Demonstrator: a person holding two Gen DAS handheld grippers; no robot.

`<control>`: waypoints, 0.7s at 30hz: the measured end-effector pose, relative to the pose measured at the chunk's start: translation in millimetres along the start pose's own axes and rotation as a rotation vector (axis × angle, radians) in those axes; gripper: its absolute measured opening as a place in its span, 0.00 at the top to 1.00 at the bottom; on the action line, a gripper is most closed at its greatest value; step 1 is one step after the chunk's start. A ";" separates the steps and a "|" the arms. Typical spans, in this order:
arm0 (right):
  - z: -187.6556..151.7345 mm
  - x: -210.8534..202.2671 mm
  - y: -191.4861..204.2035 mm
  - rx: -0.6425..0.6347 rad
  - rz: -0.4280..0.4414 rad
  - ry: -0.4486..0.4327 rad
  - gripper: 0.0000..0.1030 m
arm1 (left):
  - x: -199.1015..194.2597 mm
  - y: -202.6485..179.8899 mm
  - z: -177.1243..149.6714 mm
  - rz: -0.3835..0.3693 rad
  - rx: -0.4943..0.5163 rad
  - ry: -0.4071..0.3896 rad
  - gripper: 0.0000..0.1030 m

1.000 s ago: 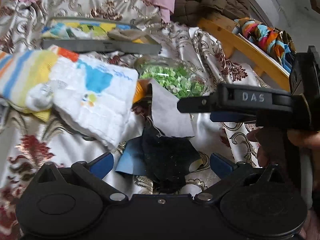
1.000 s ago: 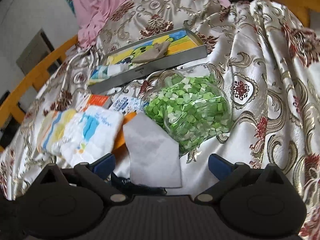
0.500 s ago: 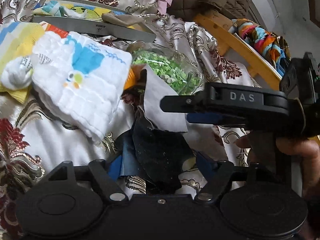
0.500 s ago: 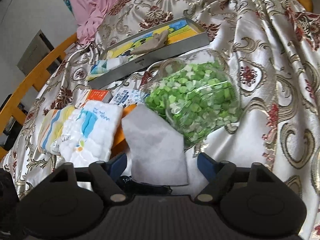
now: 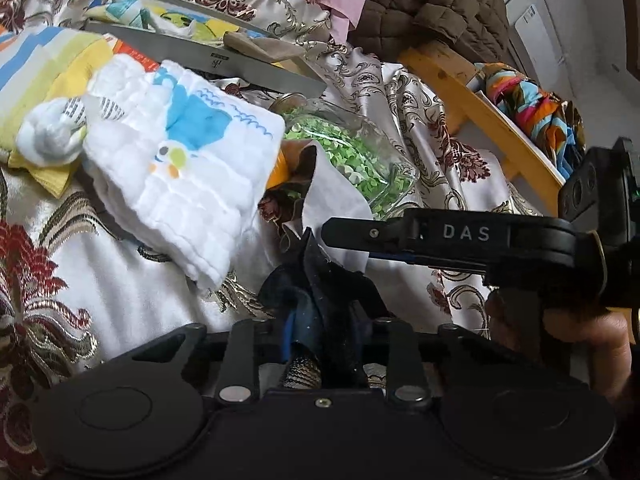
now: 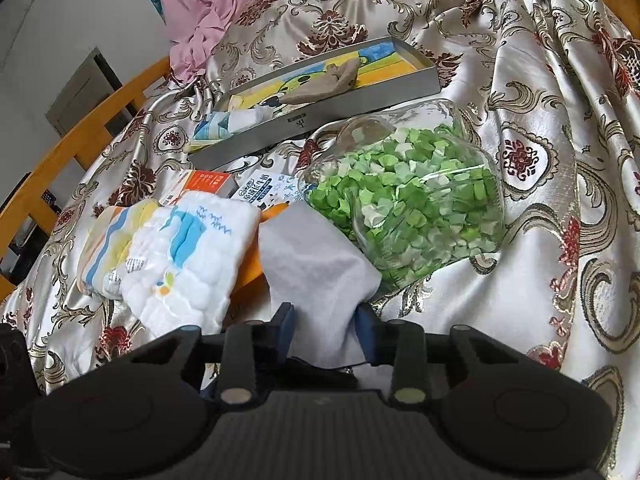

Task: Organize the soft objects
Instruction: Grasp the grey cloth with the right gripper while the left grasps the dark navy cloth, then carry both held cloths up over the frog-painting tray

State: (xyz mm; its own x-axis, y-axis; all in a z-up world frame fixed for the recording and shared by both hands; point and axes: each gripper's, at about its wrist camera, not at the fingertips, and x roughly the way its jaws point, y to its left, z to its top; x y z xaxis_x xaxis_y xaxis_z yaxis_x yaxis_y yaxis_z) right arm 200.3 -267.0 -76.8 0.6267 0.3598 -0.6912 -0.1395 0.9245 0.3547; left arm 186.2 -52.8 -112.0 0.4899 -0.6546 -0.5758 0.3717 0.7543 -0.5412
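My left gripper is shut on a dark blue-black cloth, which bunches up between its fingers just above the bedspread. My right gripper is shut on a pale grey cloth that fans out ahead of it. In the left wrist view the right gripper comes in side-on from the right, held by a hand, with the grey cloth at its tip. A white muslin cloth with a blue print lies just left of both cloths.
A glass jar of green paper stars lies on its side right behind the grey cloth. A grey tray holding cloths sits further back. A striped cloth and rolled sock lie left. A wooden rail borders the right.
Both grippers have gone from open to shut: the left closed on the dark cloth, the right on the grey cloth. Both moved forward and lower toward the pile.
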 end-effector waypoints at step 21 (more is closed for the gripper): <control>-2.5 -20.7 23.8 -0.183 -0.009 -0.150 0.97 | -25.9 -7.7 0.2 -0.027 0.009 -0.096 0.91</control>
State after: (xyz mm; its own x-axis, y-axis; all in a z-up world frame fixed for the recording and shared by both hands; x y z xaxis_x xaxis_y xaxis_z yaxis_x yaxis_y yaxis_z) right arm 182.1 -252.2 -55.7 0.7334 0.3414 -0.5878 -0.2615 0.9399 0.2197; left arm 170.8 -41.7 -92.8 0.5526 -0.6668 -0.5000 0.3921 0.7374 -0.5500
